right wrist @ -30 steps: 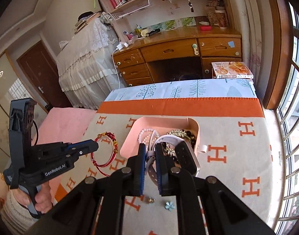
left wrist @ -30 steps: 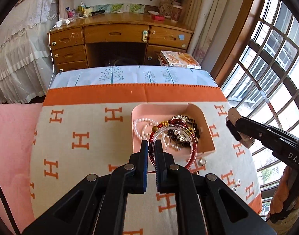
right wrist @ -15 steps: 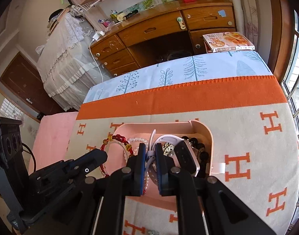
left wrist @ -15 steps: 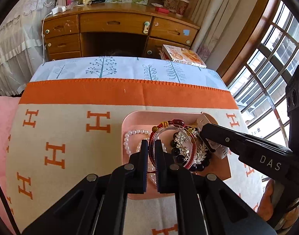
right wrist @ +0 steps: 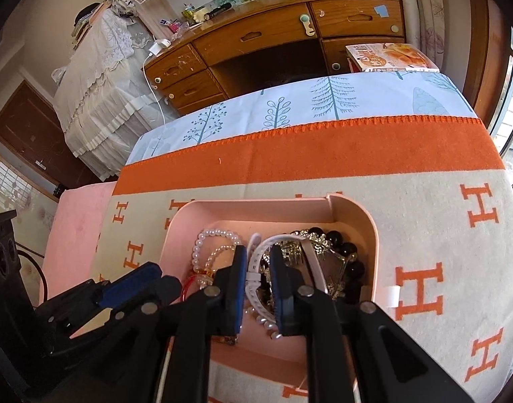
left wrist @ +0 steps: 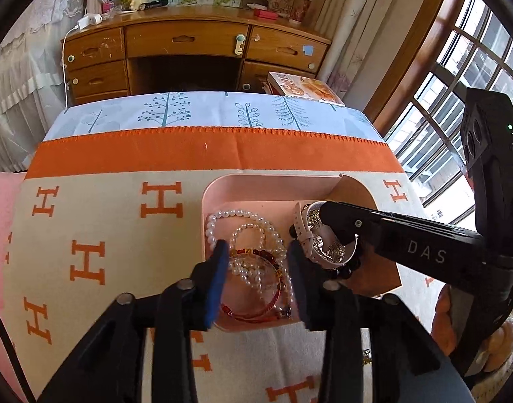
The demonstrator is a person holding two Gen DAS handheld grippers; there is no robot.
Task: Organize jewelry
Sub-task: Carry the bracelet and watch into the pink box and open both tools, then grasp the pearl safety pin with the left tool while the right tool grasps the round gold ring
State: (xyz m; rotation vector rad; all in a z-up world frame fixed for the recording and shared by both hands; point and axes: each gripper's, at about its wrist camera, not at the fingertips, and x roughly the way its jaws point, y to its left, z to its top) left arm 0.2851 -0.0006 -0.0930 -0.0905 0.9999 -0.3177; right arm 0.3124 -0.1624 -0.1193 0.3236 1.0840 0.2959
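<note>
Pink tray [left wrist: 273, 181]: a rounded plastic box on the blanket, directly below both sets of jaws; all the jewelry named here lies inside it.
Writing: "DAS" in pale letters on the black arm of the right gripper [right wrist: 258, 280], seen in the left wrist view; large orange "H" letters repeat across the cream blanket [left wrist: 88, 235]. A magazine [right wrist: 390, 55] beyond the far edge of the cloth has a printed cover too small to read.
Left gripper [left wrist: 256, 268]: jaws partly apart and opening — the blue pads stand on either side of the red beaded bracelet [left wrist: 253, 315] without pressing it. The bracelet rests on the tray floor between them, over the pearl strands [left wrist: 236, 216].
Right gripper: jaws only slightly apart, just opening. The white watch strap [right wrist: 256, 262] runs through the narrow gap between the pads; whether they still pinch it I cannot tell for certain — the gap looks wider than the strap.
Watch: its strap lies just ahead of the right jaws, on top of a silver chain piece [right wrist: 323, 245] and dark round beads [right wrist: 343, 248] at the tray's right end.
Person: a hand [left wrist: 464, 315] grips the right gripper's handle at the right edge of the left wrist view.
</note>
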